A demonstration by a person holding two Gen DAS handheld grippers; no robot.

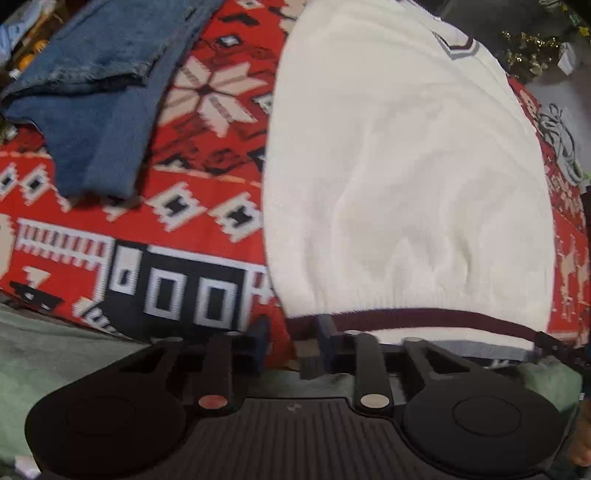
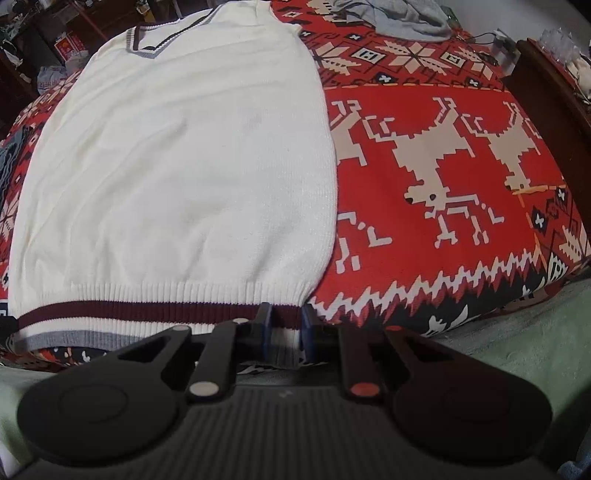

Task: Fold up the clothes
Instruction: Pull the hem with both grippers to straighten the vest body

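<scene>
On the red patterned blanket [image 2: 424, 110] lies the white sweater [image 2: 177, 155], spread flat with its V-neck collar [image 2: 147, 48] at the far end and its ribbed hem [image 2: 147, 314] at the near edge, close to both grippers. The hem carries a dark red stripe and, under it, a grey band.

The right gripper [image 2: 286, 332] is at the right corner of this hem. Its two blue-tipped fingers [image 2: 265, 332] stand on either side of the corner, with the striped cloth between them; the gap is narrow, but I cannot tell whether the cloth is already pinched.

The left gripper [image 1: 291, 339] is at the other corner of the hem. Its fingers [image 1: 327, 332] are apart, and the hem corner lies just beside the right finger; in the gap mostly blanket is seen, so it holds nothing.

Left of the sweater, on the same blanket, lies blue denim clothing [image 1: 96, 92], folded roughly. Beyond the sweater's collar, on the right side, a grey garment [image 2: 406, 18] lies in a heap. A pale green cloth [image 2: 517, 339] covers the near edge below the blanket.
</scene>
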